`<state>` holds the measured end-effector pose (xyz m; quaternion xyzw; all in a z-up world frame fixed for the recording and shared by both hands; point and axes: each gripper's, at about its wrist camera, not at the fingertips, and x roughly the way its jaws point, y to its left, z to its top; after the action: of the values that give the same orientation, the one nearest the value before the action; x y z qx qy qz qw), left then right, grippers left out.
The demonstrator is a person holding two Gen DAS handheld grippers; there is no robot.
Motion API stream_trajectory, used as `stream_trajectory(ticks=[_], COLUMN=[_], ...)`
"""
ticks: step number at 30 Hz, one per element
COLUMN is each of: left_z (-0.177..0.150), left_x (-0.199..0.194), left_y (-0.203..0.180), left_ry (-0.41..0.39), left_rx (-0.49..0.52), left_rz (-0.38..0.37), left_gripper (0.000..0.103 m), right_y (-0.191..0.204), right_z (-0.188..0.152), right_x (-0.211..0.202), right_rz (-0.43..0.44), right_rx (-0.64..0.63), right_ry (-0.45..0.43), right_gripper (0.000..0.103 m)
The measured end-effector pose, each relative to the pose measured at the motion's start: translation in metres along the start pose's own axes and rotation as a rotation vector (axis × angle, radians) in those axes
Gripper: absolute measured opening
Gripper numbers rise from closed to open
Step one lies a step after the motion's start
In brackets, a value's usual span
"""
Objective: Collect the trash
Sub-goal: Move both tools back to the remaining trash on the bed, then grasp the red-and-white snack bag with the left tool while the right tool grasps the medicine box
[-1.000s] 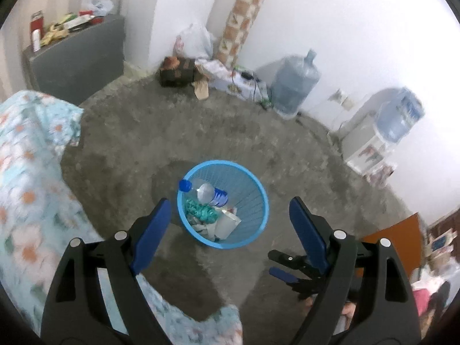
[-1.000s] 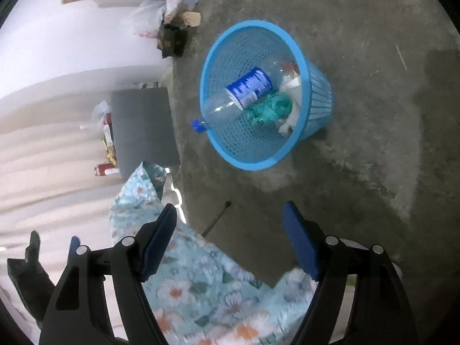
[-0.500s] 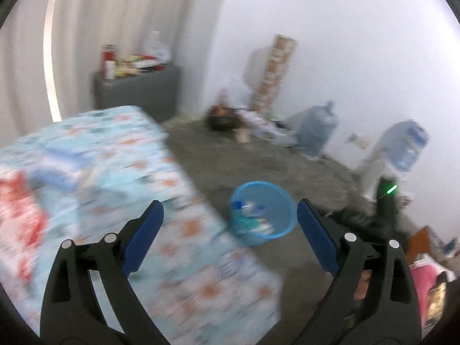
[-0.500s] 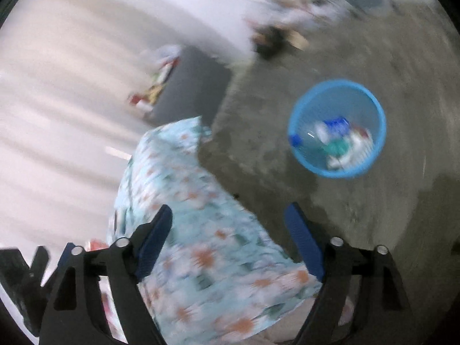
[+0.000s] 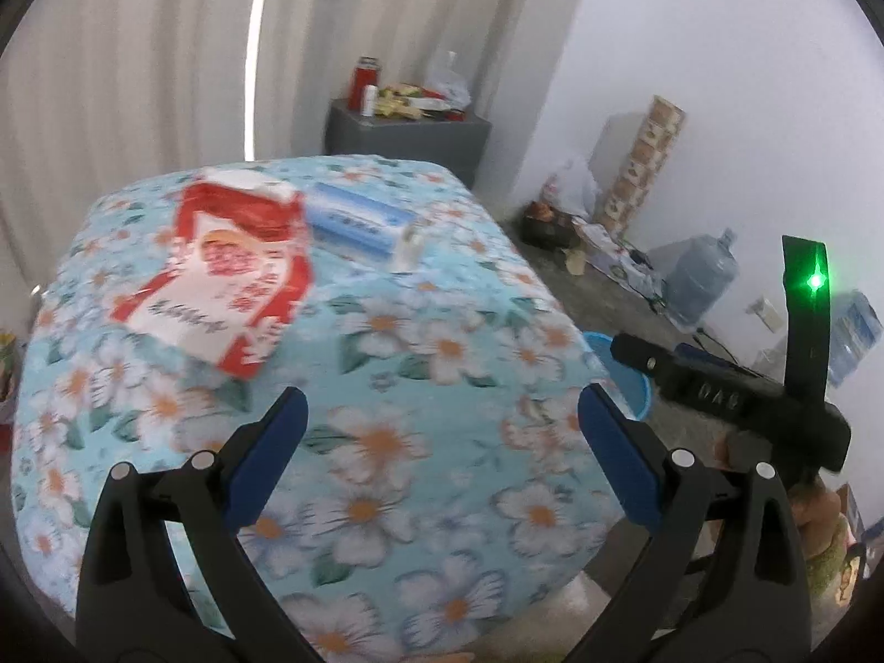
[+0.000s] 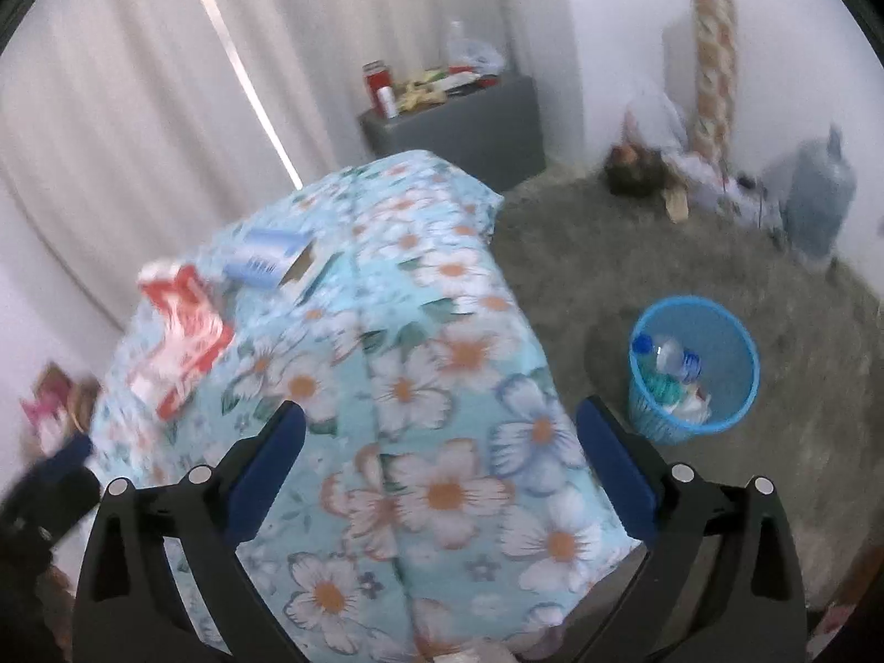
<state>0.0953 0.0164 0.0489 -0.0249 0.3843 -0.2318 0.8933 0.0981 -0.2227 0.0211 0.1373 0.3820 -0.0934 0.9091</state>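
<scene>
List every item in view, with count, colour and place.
table cloth: one, light blue floral, over the table
red and white bag: one, on the cloth
blue box: one, beside the bag
bin: one, blue mesh, on the floor, holding a bottle and scraps
cabinet: one, grey, cluttered top, by the curtain
water jug: one, bluish, by the wall
left tool: open, empty
right tool: open, empty

Left gripper (image 5: 442, 414) with jaws wide and just opened further, nothing between them, above a flowered tablecloth (image 5: 387, 364), red and white packet (image 5: 221, 282) beside a blue box (image 5: 353, 221), blue bin rim (image 5: 635, 387) past the table edge, right gripper (image 5: 652, 353) nearby
</scene>
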Motion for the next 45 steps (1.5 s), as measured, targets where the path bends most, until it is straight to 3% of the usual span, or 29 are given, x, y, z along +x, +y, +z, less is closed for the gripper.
stream_trajectory(ticks=[6, 11, 17, 23, 30, 36, 40, 43, 45], left_z=[0.0, -0.001, -0.002, -0.007, -0.006, -0.006, -0.006, -0.006, -0.006], left_x=[-0.007, -0.002, -0.005, -0.007, 0.0, 0.013, 0.025, 0.036, 0.044], left_y=[0.032, 0.056, 0.084, 0.108, 0.124, 0.146, 0.161, 0.171, 0.177], left_ry=[-0.014, -0.022, -0.063, -0.081, -0.084, -0.068, -0.042, -0.022, -0.008], left_rx=[-0.068, -0.106, -0.174, -0.197, -0.191, -0.245, -0.298, -0.338, -0.363], left_rz=[0.023, 0.017, -0.022, -0.04, -0.012, 0.009, -0.001, -0.01, -0.012], left_gripper=[0.094, 0.094, 0.094, 0.094, 0.094, 0.094, 0.094, 0.092, 0.083], right_y=[0.058, 0.077, 0.044, 0.025, 0.028, 0.033, 0.033, 0.046, 0.059], right_z=[0.006, 0.02, 0.036, 0.041, 0.05, 0.062, 0.069, 0.078, 0.087], right_x=[-0.004, 0.003, 0.003, 0.028, 0.061, 0.098, 0.119, 0.121, 0.122], right_rz=[-0.121, -0.135, 0.053, 0.11, 0.323, 0.518, 0.557, 0.605, 0.649], right_rx=[-0.213, -0.253, -0.13, -0.013, 0.103, 0.224, 0.289, 0.259, 0.225], right_ry=[-0.077, -0.094, -0.097, 0.005, 0.127, 0.22, 0.263, 0.255, 0.248], right_gripper=[0.096, 0.096, 0.096, 0.096, 0.096, 0.088, 0.082, 0.079, 0.077])
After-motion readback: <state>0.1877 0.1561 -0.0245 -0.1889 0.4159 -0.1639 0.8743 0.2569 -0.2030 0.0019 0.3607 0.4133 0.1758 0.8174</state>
